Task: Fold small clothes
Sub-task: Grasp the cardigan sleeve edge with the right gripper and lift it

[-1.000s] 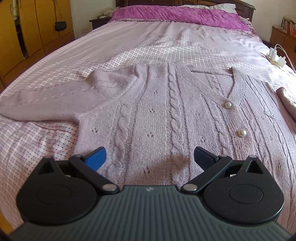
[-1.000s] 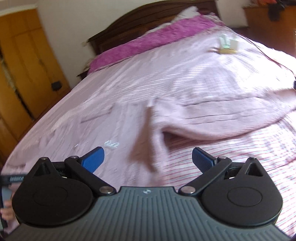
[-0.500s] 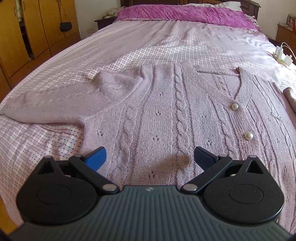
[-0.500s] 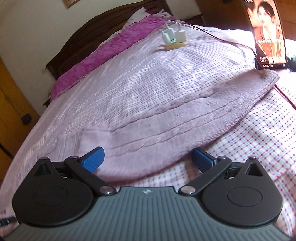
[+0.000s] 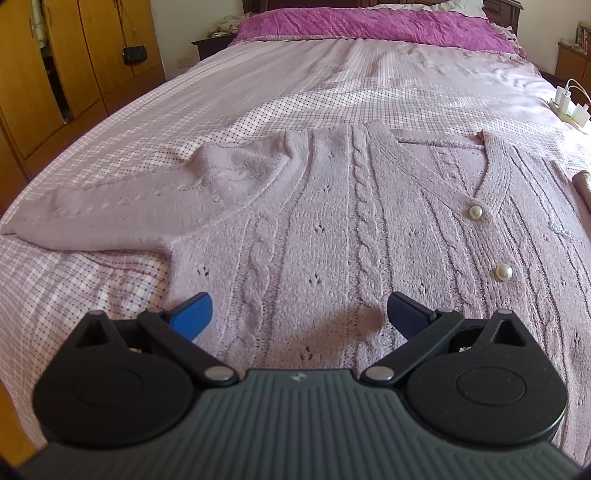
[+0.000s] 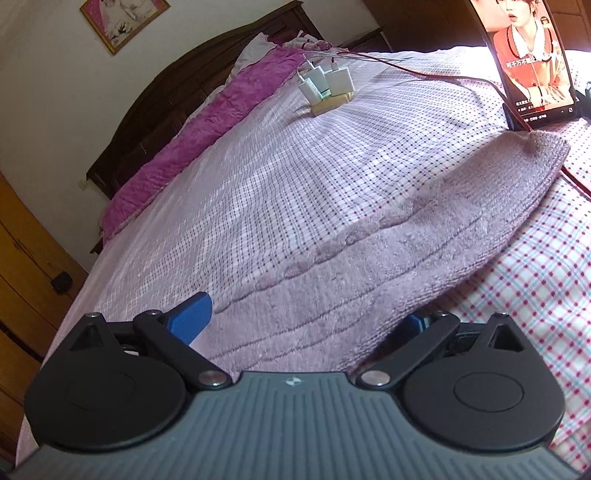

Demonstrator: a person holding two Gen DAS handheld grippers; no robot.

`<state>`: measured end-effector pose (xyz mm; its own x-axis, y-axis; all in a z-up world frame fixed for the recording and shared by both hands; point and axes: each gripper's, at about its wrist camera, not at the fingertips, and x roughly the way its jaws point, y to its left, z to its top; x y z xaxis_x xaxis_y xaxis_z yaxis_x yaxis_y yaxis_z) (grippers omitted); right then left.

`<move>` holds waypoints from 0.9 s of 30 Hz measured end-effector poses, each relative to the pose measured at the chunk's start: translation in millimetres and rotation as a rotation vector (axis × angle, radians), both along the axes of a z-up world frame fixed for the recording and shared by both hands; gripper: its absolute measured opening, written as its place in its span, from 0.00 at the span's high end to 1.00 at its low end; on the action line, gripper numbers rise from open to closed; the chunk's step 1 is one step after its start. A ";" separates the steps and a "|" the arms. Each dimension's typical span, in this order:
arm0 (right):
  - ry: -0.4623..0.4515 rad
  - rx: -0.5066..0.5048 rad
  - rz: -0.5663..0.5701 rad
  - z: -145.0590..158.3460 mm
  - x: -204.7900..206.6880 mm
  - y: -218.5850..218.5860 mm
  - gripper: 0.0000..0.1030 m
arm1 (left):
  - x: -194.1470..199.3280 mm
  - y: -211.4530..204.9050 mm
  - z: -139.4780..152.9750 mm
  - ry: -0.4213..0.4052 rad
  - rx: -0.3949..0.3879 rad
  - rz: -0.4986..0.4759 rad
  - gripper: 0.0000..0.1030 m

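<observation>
Sunlight is falling across a wide bed (image 5: 258, 96) covered in a pink-and-white checked sheet, with a magenta quilt (image 5: 369, 22) bunched at the dark wooden headboard and orange-brown wardrobe doors (image 5: 55, 74) standing along one side. Lying flat near the foot of the bed is the cardigan (image 5: 332, 229), a pale mauve, fuzzy knit with cable ribs running down its front, small eyelet holes between them, a V-neck, and two pearl-like buttons (image 5: 475, 212) along the closed placket. Its left sleeve (image 5: 122, 210) is stretching out sideways over the sheet, slightly rumpled at the shoulder.

The left gripper (image 5: 299, 314) is hovering low over the cardigan's lower front, its blue-tipped fingers (image 5: 194, 314) standing wide apart with only knit fabric showing below the gap, not pinched.

In the right wrist view, the other sleeve (image 6: 406, 251) is lying diagonally across the sheet, its cuff ending near a propped-up phone (image 6: 528, 59) that is showing a video. The right gripper (image 6: 306, 321) is straddling this sleeve near the shoulder end; its jaws are closing from a wide spread, with the sleeve between them, the far finger partly hidden behind the fabric edge. A power strip with white chargers (image 6: 325, 86) is sitting farther up the bed.
</observation>
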<state>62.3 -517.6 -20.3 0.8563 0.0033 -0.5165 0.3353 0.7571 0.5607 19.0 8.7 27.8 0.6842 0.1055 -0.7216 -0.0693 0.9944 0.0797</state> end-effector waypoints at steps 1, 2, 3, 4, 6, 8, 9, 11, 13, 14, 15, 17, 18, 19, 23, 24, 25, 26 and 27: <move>-0.002 0.001 -0.010 -0.1 0.4 -1.5 0.11 | 0.1 -0.1 -0.1 0.002 -0.001 0.000 0.00; -0.003 -0.001 -0.021 -0.1 1.1 -2.1 0.20 | 0.4 -0.1 0.0 0.002 -0.002 0.000 0.00; -0.003 -0.006 -0.031 0.1 0.4 -2.9 0.26 | 0.0 0.1 0.3 0.002 -0.003 0.000 0.00; 0.001 -0.013 -0.039 0.1 0.7 -3.5 0.39 | -0.7 0.2 0.5 0.001 -0.003 0.000 0.00; 0.021 -0.034 -0.057 -0.2 1.1 -5.5 0.59 | -2.0 0.2 1.8 -0.001 -0.001 -0.001 0.00; 0.036 -0.044 -0.084 -0.3 -1.0 -8.4 0.81 | -3.9 0.4 3.7 -0.008 0.003 -0.005 0.00; 0.032 -0.041 -0.089 -0.2 -3.3 -10.0 0.84 | -5.1 0.5 4.7 -0.012 0.008 -0.006 0.00; 0.004 -0.043 -0.090 3.7 -9.4 -10.0 0.92 | -7.4 0.9 7.1 -0.022 0.018 -0.009 0.00; -0.030 -0.072 -0.087 12.9 -16.0 -5.5 0.93 | -7.9 1.6 9.5 -0.025 0.017 -0.007 0.00; -0.046 -0.086 -0.085 18.7 -18.8 -2.7 0.93 | -8.0 2.6 10.3 -0.025 0.013 -0.005 0.00; -0.062 -0.099 -0.081 25.1 -21.3 0.3 0.93 | -8.3 3.4 11.0 -0.026 0.008 -0.004 0.00; -0.091 -0.127 -0.080 39.4 -26.7 6.7 0.93 | -8.8 4.2 12.8 -0.025 0.004 0.000 0.00; -0.106 -0.138 -0.081 47.6 -30.0 9.1 0.93 | -9.6 4.8 14.1 -0.027 0.003 -0.001 0.00; -0.121 -0.147 -0.083 55.0 -32.6 11.4 0.93 | -9.8 5.6 15.7 -0.030 0.004 -0.002 0.00; -0.176 -0.166 -0.070 86.4 -42.5 21.4 0.93 | -11.1 8.8 21.6 -0.049 0.004 -0.004 0.00; -0.186 -0.170 -0.059 93.5 -44.0 25.0 0.93 | -10.7 9.7 22.6 -0.051 0.003 -0.004 0.00; -0.196 -0.173 -0.047 100.3 -44.9 29.3 0.93 | -10.3 10.9 23.7 -0.054 0.000 -0.003 0.00; -0.205 -0.175 -0.034 106.8 -45.5 34.5 0.93 | -10.0 12.6 24.8 -0.057 -0.004 -0.001 0.00; -0.212 -0.175 -0.020 113.4 -46.2 40.7 0.93 | -9.5 14.2 25.7 -0.060 -0.008 0.002 0.00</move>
